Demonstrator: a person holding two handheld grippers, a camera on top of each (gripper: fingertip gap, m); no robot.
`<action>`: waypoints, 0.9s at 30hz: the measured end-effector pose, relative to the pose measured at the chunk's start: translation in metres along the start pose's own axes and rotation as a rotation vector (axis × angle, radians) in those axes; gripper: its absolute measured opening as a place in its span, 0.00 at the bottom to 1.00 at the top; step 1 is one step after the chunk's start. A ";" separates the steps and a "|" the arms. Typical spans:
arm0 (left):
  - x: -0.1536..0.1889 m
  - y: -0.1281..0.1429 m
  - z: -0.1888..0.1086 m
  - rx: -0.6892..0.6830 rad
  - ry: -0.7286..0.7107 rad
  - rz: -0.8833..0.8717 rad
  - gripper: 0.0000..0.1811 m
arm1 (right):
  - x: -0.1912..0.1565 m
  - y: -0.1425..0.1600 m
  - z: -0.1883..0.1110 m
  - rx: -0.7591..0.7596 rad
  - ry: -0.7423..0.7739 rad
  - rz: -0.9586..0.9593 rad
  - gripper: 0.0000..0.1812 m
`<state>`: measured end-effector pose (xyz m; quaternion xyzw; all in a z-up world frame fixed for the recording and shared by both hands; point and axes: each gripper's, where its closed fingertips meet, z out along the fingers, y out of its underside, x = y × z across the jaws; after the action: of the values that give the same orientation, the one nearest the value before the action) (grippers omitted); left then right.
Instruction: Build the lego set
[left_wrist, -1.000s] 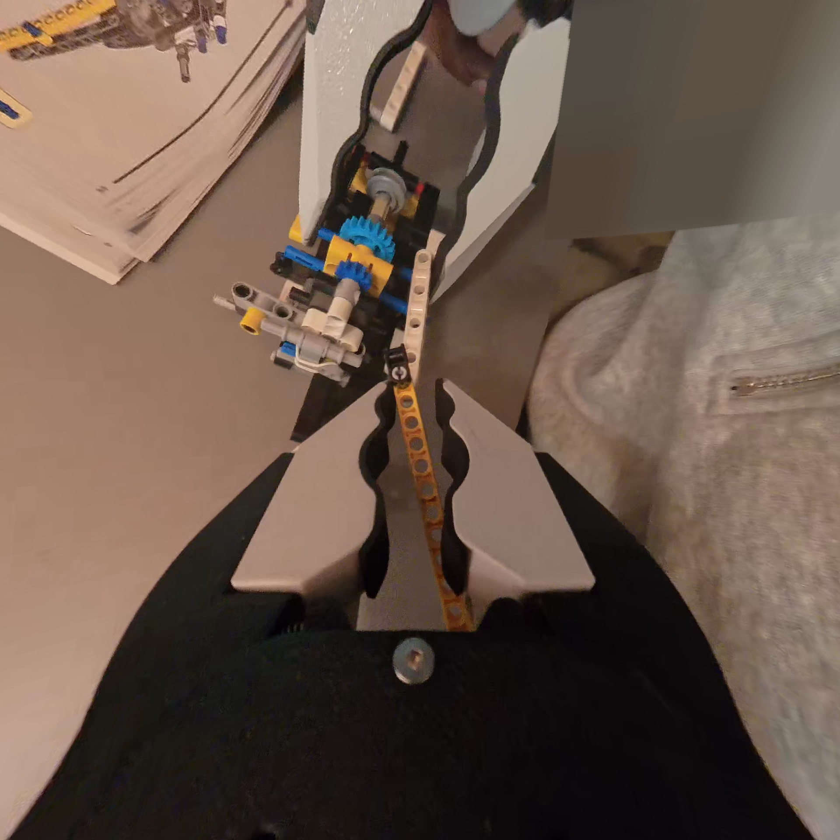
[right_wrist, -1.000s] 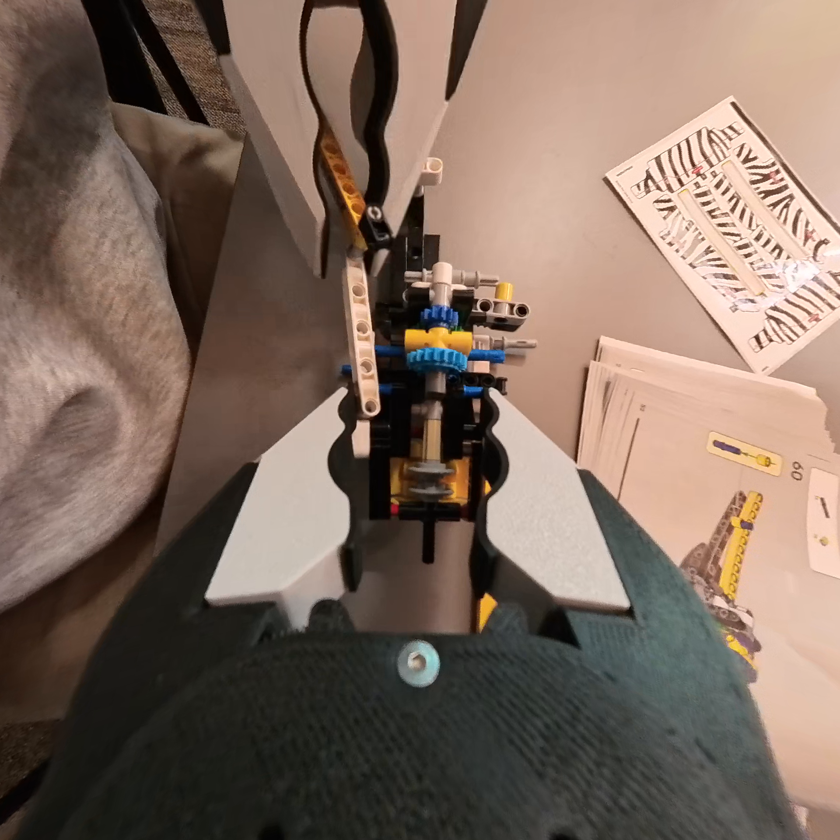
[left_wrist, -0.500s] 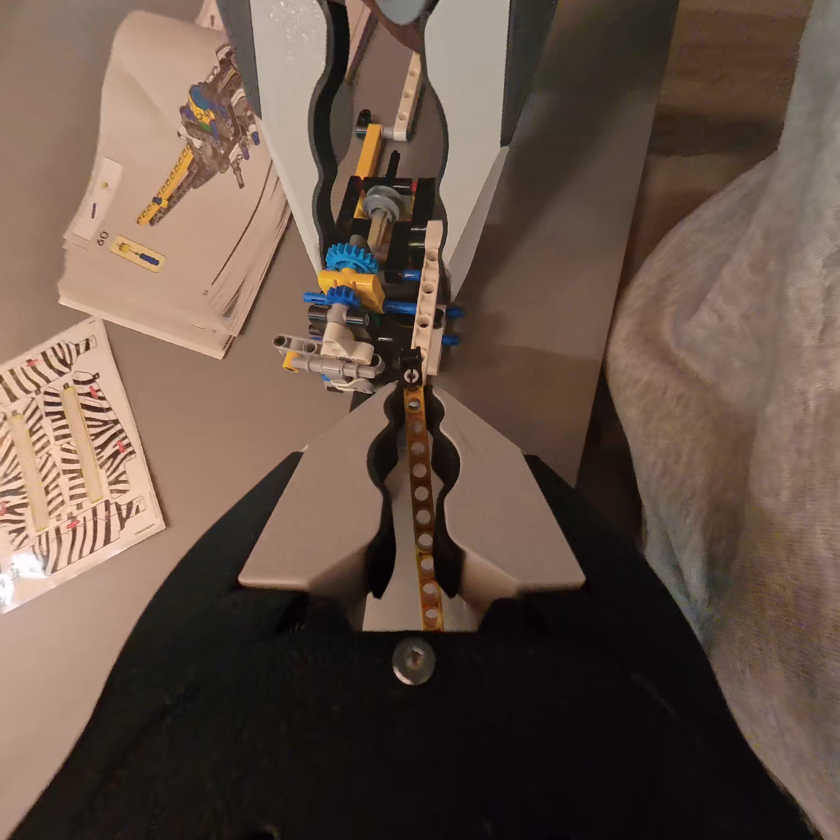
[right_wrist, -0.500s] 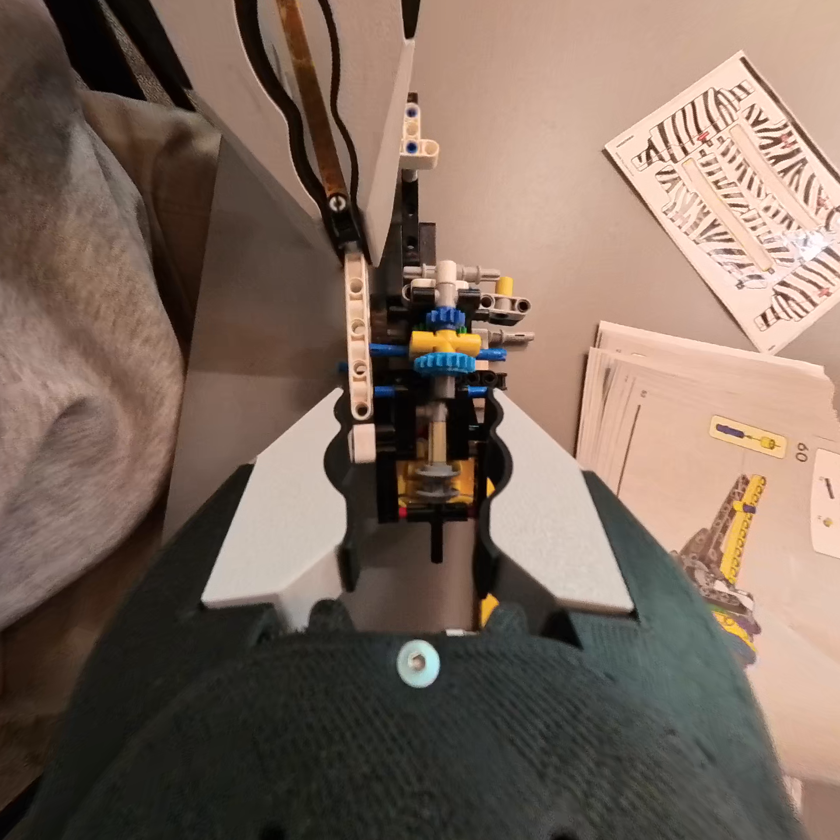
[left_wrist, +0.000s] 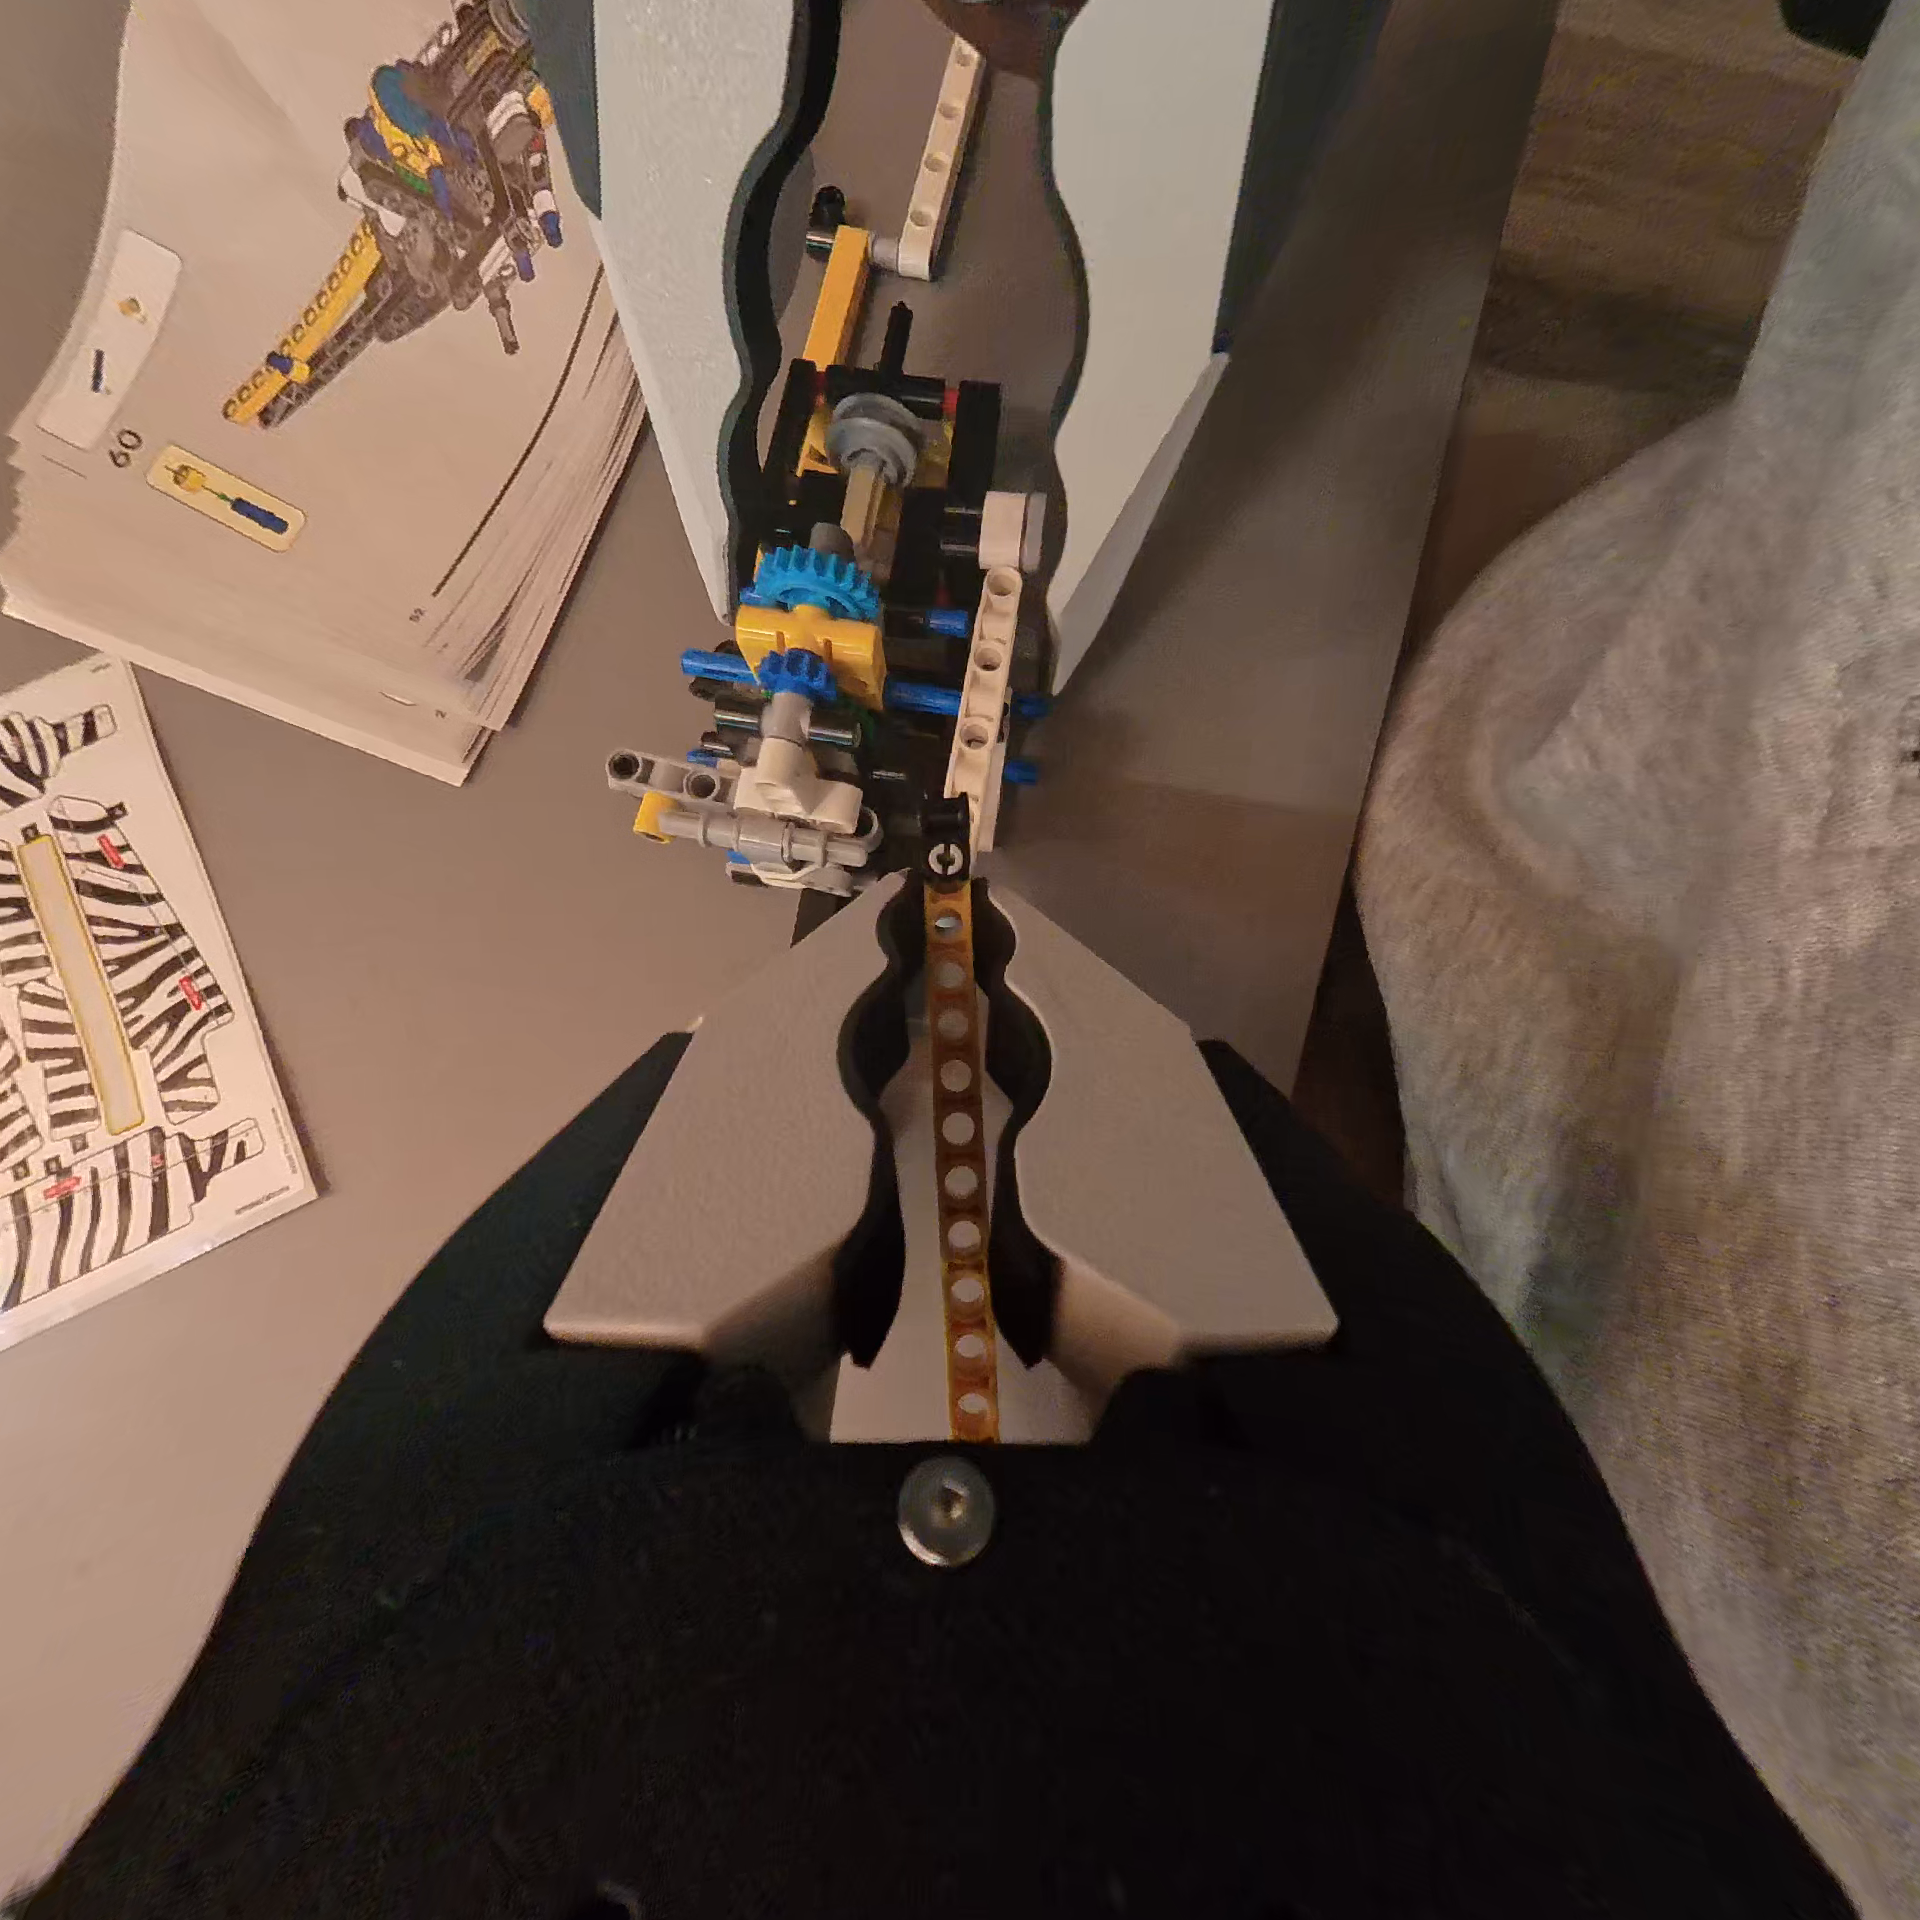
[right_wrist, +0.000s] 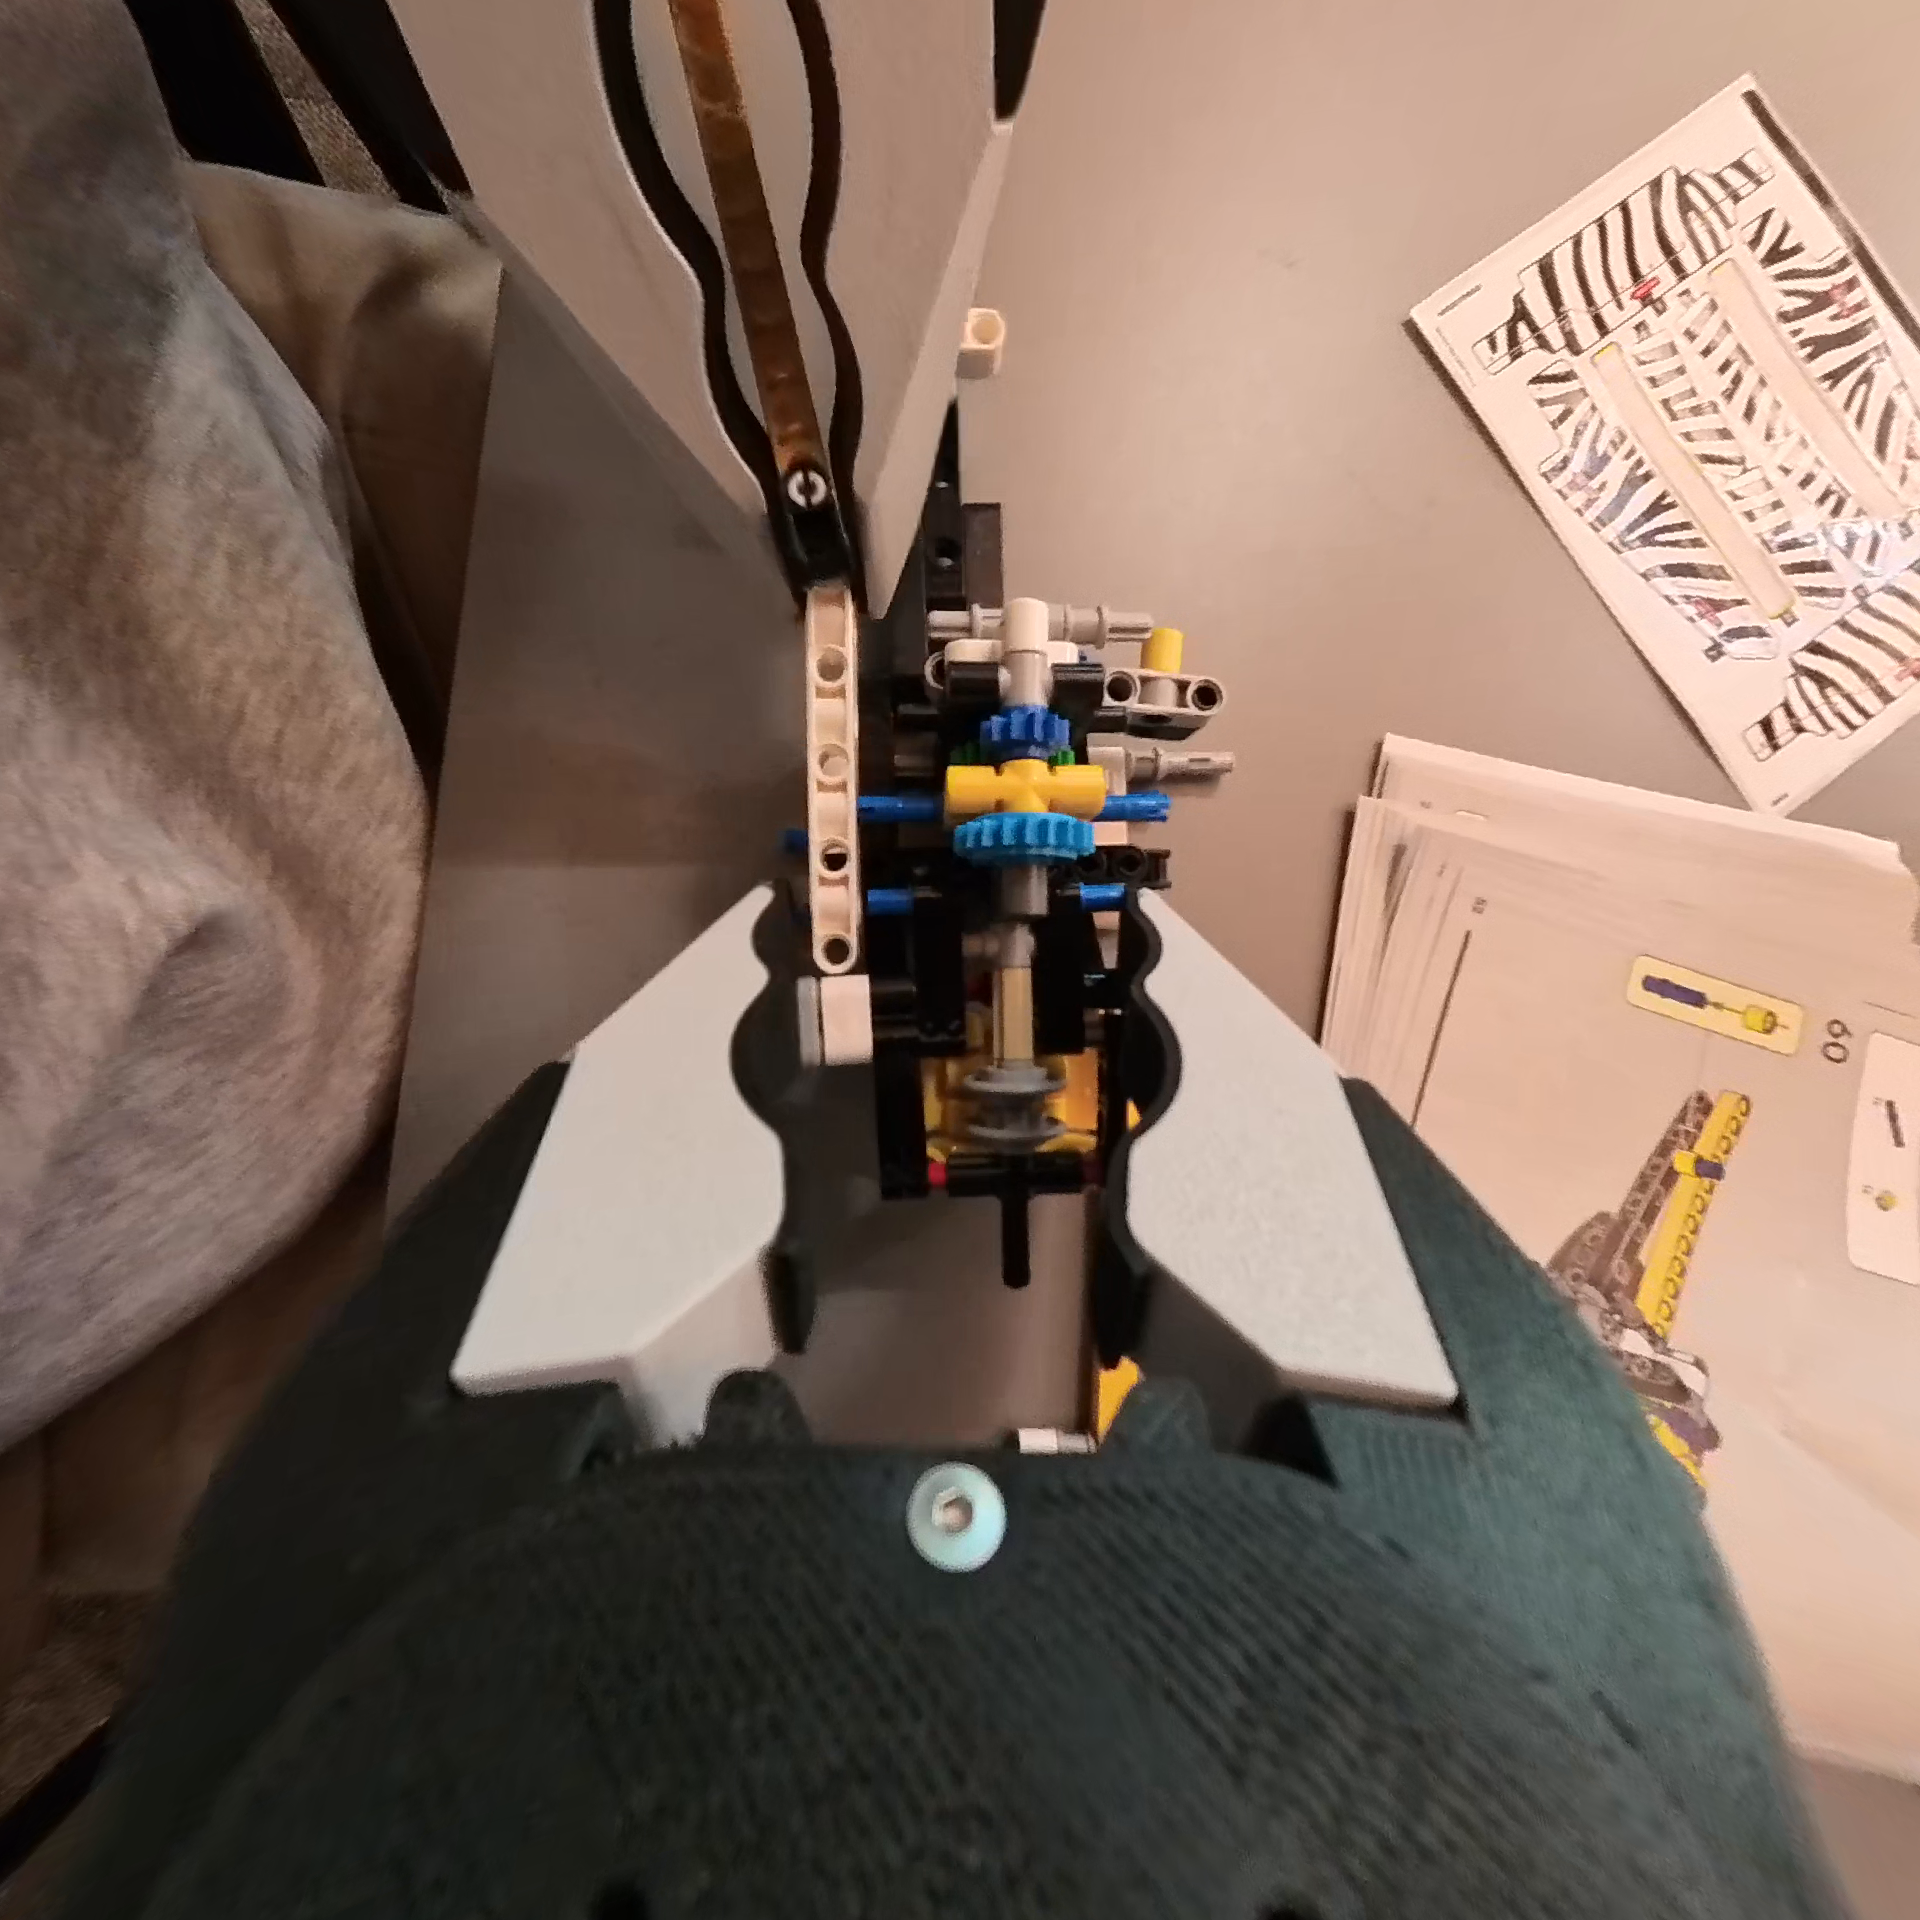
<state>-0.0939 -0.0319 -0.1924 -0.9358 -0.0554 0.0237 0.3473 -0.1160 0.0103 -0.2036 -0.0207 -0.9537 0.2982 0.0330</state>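
Note:
My right gripper (right_wrist: 956, 909) is shut on a black Lego assembly (right_wrist: 997, 935) with blue gears and a yellow block, held above the grey table (right_wrist: 1247, 312). A white holed beam (right_wrist: 831, 790) stands along the assembly's left side. My left gripper (left_wrist: 940, 904) is shut on a long yellow holed beam (left_wrist: 961, 1143). The black connector (left_wrist: 945, 857) on the yellow beam's tip touches the white beam's end (left_wrist: 987, 686). In the right wrist view the left gripper (right_wrist: 831, 561) comes in from the top. In the left wrist view the right gripper (left_wrist: 894, 634) grips the assembly (left_wrist: 862, 644) from the far side.
An open instruction booklet (left_wrist: 312, 416) and a zebra-striped sticker sheet (left_wrist: 104, 987) lie on the table to one side; both also show in the right wrist view (right_wrist: 1610, 1039) (right_wrist: 1714, 416). A grey garment (left_wrist: 1662, 935) lies past the table edge. A white beam (left_wrist: 940, 135) shows behind the assembly. The grippers' ends are close to 6 cm from one another.
The yellow beam has straightened between the left fingers, and its black connector now lines up end to end with the white beam. Both grippers have kept their hold.

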 end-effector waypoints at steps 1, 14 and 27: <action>0.000 0.000 0.000 0.002 0.007 -0.013 0.03 | 0.000 0.000 0.000 -0.002 -0.002 0.001 0.34; 0.001 -0.001 -0.001 0.026 0.049 -0.092 0.03 | 0.003 0.001 -0.002 0.002 0.008 0.011 0.31; 0.003 -0.002 0.000 0.032 0.071 -0.091 0.03 | 0.006 -0.017 -0.002 0.084 -0.034 -0.037 0.45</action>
<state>-0.0908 -0.0298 -0.1916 -0.9270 -0.0852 -0.0246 0.3645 -0.1225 -0.0022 -0.1920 0.0035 -0.9410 0.3377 0.0233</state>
